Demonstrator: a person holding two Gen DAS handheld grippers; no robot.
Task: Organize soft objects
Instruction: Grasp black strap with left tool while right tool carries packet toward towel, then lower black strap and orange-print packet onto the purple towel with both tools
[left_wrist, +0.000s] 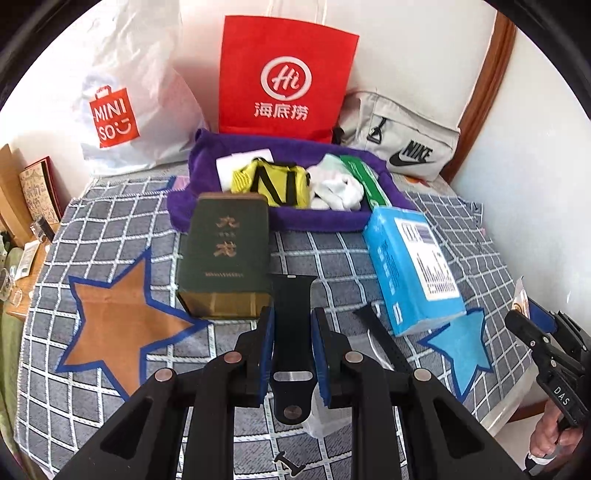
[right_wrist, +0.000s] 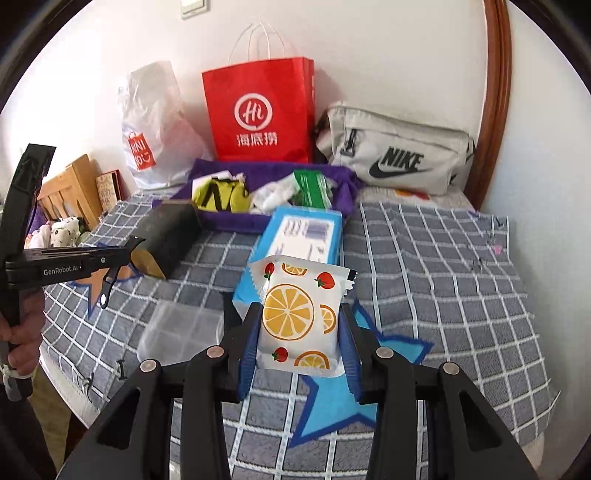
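My left gripper (left_wrist: 292, 321) is shut on a black watch strap (left_wrist: 293, 314) and holds it above the checked bedspread. A second black strap piece (left_wrist: 384, 339) lies on the bed just to its right. My right gripper (right_wrist: 301, 325) is shut on a white soft packet printed with oranges and strawberries (right_wrist: 301, 314), held above the bed. A purple cloth tray (left_wrist: 207, 199) at the back holds a yellow-black pouch (left_wrist: 273, 181), white socks (left_wrist: 336, 190) and a green pack (left_wrist: 365, 181). The tray also shows in the right wrist view (right_wrist: 343, 184).
A dark green box (left_wrist: 225, 251) and a blue tissue pack (left_wrist: 410, 266) lie in front of the tray. A red paper bag (left_wrist: 284, 74), a white Miniso bag (left_wrist: 122, 103) and a grey Nike bag (left_wrist: 402, 140) stand against the wall. A clear plastic box (right_wrist: 181, 328) lies near the bed's edge.
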